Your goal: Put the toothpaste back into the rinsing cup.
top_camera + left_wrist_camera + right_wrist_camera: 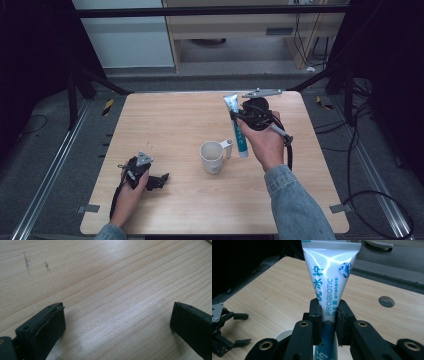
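My right gripper (329, 315) has its fingers (315, 315) clenched on the toothpaste tube (329, 280), pinching it across the middle where white turns to teal. The tube stands nearly upright in the grip, flat crimped end up, cap end hanging down beside the white mug (212, 156). In the high view the tube (236, 125) hangs just beyond and to the right of the mug, its lower end close to the mug's handle (227, 145).

My worry starts at the pinch itself. The tube is soft and glossy, and I judge that a grip this narrow on its belly can let it swivel or slide between the pads if I tilt the wrist quickly. Squeezing harder may push paste toward the cap.

Next out is the mug. If I mean to drop the tube in, the cap end sits low and off to the handle side; carried sideways at this height it could clip the handle or rim and shove or tip the mug. Let go too high, the tall tube may lean on the rim and topple the mug.

My left gripper (150, 176) rests well to the mug's left on the wooden surface (112, 277), fingers (47, 327) released and wide with nothing between them, so it cannot steady the mug.
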Motion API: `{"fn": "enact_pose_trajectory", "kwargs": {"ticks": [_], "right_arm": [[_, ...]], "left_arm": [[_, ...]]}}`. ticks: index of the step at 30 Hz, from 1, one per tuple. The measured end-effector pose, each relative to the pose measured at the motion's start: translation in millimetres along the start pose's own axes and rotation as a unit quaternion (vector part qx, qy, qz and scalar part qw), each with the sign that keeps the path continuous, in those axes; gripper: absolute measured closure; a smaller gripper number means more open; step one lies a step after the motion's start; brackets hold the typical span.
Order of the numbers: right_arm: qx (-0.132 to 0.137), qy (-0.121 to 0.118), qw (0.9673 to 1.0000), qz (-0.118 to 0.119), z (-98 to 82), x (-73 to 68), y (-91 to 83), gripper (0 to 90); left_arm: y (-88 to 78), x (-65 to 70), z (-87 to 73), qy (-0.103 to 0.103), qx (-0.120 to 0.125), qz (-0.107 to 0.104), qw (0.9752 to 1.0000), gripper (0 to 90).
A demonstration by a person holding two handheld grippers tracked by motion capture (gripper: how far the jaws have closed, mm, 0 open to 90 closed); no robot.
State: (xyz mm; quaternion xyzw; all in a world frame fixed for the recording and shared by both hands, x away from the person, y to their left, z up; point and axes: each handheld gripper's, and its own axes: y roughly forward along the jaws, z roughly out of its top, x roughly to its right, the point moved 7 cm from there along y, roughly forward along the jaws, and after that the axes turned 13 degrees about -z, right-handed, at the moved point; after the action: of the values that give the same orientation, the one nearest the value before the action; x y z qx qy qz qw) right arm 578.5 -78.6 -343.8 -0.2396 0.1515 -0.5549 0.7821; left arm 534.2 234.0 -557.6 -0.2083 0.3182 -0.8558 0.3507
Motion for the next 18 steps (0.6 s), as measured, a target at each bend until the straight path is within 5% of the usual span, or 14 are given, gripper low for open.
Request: {"fn": "enact_pose_trajectory", "kwargs": {"ticks": [18], "right_arm": [[0.028, 0.005, 0.9995, 0.015, 14.9, -13.8, -3.3, 77.3]], "left_arm": [[0.0, 0.0, 0.0, 0.0, 0.0, 0.0, 1.0, 0.0]]}}
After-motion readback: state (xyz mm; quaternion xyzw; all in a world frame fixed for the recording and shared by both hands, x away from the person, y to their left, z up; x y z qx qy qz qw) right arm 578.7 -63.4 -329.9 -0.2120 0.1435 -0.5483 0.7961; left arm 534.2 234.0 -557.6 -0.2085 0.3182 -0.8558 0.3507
